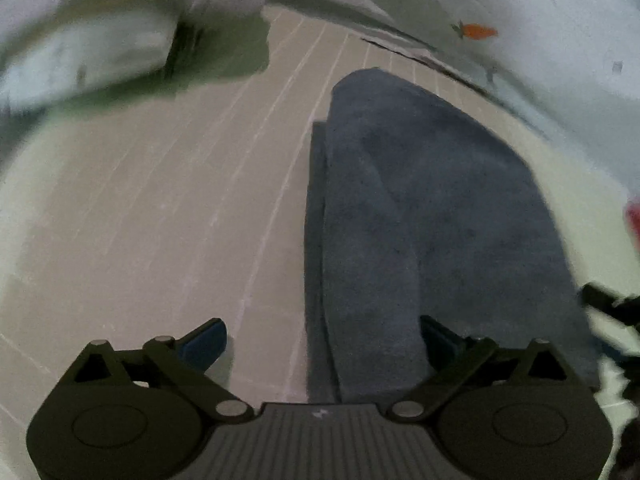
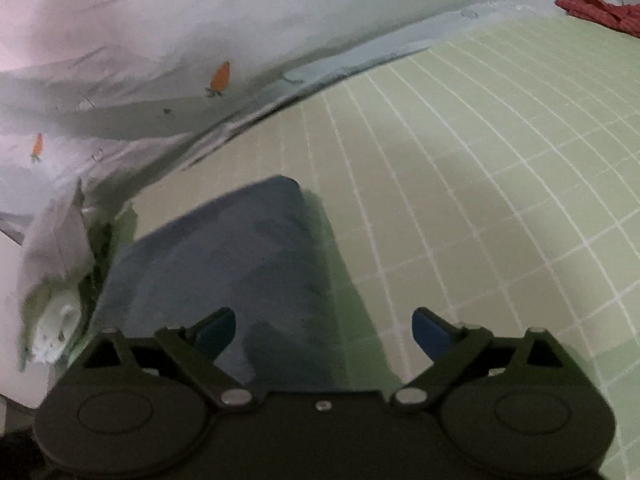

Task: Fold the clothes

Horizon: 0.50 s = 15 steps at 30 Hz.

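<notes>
A folded blue-grey garment (image 1: 432,216) lies flat on the pale green gridded mat (image 1: 168,216). My left gripper (image 1: 324,340) hovers over the garment's near left edge, jaws wide apart, with nothing pinched between the blue pads (image 1: 204,344). In the right wrist view the same garment (image 2: 240,264) lies below and slightly left of my right gripper (image 2: 324,332), whose jaws also stand wide apart and hold nothing. Part of the right gripper (image 1: 612,308) shows blurred at the right edge of the left wrist view.
A white sheet with small orange carrot prints (image 2: 221,77) is bunched along the far edge of the mat (image 2: 480,184). A dark red cloth (image 2: 600,12) lies at the far right. A blurred white bundle (image 1: 120,52) sits at the far left.
</notes>
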{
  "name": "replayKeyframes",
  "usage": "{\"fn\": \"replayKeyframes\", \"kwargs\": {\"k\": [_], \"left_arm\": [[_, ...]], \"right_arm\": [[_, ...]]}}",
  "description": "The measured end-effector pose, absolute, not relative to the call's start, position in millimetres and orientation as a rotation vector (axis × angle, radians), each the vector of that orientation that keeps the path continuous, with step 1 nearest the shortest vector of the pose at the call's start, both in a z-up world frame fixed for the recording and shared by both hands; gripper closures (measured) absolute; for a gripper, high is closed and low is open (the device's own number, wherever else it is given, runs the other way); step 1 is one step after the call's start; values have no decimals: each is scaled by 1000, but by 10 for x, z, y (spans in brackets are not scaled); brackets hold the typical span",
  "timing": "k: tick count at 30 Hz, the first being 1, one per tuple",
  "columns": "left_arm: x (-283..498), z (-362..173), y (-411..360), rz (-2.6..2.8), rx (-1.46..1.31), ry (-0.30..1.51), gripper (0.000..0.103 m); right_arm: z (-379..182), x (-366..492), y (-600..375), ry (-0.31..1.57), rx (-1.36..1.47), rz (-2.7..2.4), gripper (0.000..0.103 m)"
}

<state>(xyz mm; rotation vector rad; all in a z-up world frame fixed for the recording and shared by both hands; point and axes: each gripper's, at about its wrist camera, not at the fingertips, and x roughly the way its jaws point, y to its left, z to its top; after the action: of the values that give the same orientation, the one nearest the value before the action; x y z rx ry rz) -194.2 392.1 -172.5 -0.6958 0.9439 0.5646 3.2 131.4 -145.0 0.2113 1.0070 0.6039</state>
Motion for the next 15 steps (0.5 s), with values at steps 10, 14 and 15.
{"fn": "replayKeyframes", "kwargs": {"k": [10,14,15], "left_arm": [[-2444,-1741,4296,578,-970,775,4],[-2455,-1732,4509,581,-1059,668,4],[-2383,-1730,4541,545,-1046,671,4]], "right_arm": [[-1508,45,1367,1011,160,630,4],[-1500,40,1546,1000,86,677,3],[-1503,53,1594,1003,78,687,3]]}}
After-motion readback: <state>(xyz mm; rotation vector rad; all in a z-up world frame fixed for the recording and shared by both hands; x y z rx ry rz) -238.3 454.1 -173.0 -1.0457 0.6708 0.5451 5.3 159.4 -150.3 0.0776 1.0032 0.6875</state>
